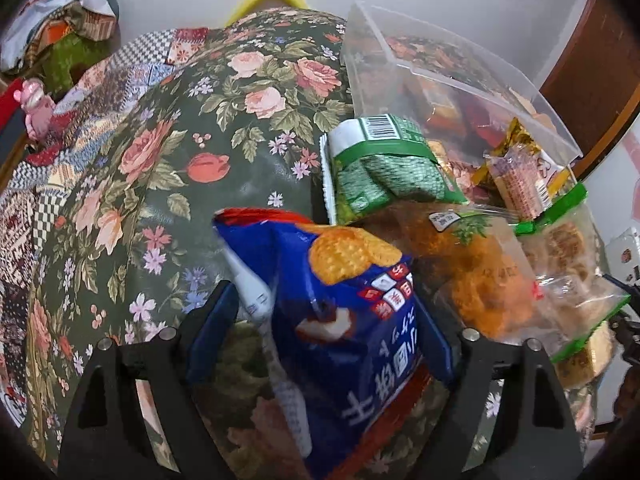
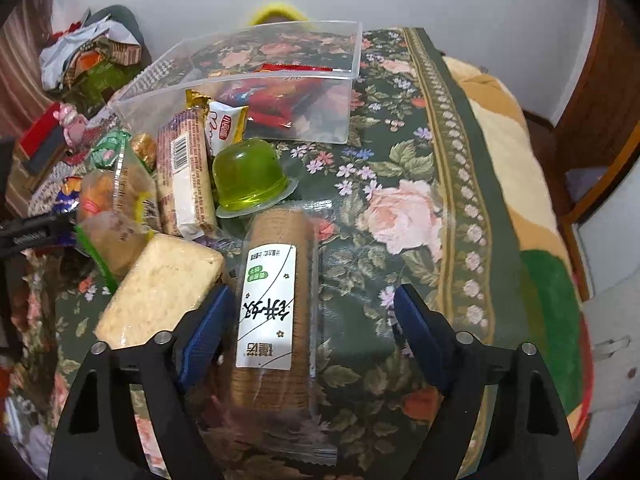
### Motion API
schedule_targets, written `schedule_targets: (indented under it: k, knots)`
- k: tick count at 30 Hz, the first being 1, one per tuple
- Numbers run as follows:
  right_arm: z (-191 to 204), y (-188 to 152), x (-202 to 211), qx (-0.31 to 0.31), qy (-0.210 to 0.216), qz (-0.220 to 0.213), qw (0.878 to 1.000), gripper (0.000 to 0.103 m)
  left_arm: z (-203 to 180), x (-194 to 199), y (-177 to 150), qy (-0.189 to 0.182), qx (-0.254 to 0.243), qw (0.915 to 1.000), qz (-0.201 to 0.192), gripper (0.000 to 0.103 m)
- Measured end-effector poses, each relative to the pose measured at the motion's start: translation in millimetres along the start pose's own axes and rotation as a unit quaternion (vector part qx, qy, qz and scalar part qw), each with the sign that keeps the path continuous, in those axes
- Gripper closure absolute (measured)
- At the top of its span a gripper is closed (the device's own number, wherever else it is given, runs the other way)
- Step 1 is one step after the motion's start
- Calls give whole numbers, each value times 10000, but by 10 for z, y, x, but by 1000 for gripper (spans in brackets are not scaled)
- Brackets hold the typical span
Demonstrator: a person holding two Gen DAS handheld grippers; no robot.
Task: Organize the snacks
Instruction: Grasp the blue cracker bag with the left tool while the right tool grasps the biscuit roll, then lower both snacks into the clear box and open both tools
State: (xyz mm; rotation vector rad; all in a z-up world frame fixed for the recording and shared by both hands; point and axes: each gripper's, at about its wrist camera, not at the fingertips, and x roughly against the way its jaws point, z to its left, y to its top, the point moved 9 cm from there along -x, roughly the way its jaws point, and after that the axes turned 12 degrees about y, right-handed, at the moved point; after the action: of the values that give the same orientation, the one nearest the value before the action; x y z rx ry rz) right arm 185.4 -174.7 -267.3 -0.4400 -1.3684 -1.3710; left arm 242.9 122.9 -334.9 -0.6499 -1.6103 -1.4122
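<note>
Left gripper (image 1: 328, 320) wide apart around blue chip bag (image 1: 348, 320); grip cannot tell. Right gripper (image 2: 312, 320) spread wide, biscuit sleeve (image 2: 276, 300) on floral tablecloth (image 2: 400, 208) between fingers, untouched on right side. Farther: clear bin (image 2: 280, 80) holding red packets (image 2: 276, 96).

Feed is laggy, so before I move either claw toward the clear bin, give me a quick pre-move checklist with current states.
1. Left claw around the blue chip bag: ok, bag sits between the fingers.
2. Left grip firm: cannot tell.
3. Right claw lined up over the biscuit sleeve: ok.
4. Right claw closed on the sleeve: not ok, jaws stand open.
5. Clear bin has room: ok, only a few red packets inside.
6. Green jelly cup clear of the sleeve: not ok, it touches its far end.
</note>
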Motion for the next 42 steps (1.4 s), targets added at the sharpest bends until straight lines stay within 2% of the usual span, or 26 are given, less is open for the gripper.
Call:
schedule_targets:
  k: [3,7,10,11,13,20,29,35,42]
  knots:
    - [42,0,-5,3,108,27,9999,36,-36,6,3,-76,-12,10000,-39,36]
    - [110,1,-15,90,221,55,9997,50,-40,61,-40,-61,-115,9999,-93,39]
    - [115,-7,-48,44,336,70,9994,55,-29,139,-93,-51,-214,9997,-142,40]
    - [106,-14,-75,20,350,117,9993,56,-26,175,-111,-43,-254,9995,-162,40]
    - [67,-55,-174,-32,300,302,9991,65,-17,251,-144,-19,-318,9992,-224,40]
    - [4,-90,-19,-137,128,26,9998,67,9,560,-127,-5,-450,9976,-527,41]
    - [-183,67,378,-269,-15,-465,9986,72,-45,990,177,-218,-298,9943,-1001,41]
    - [-179,263,559,-232,-26,-792,9966,72,-172,1221,419,-331,-347,9901,-1322,41]
    - [-23,664,708,-22,93,-1227,9924,72,-348,1347,753,-379,-443,9854,-1599,41]
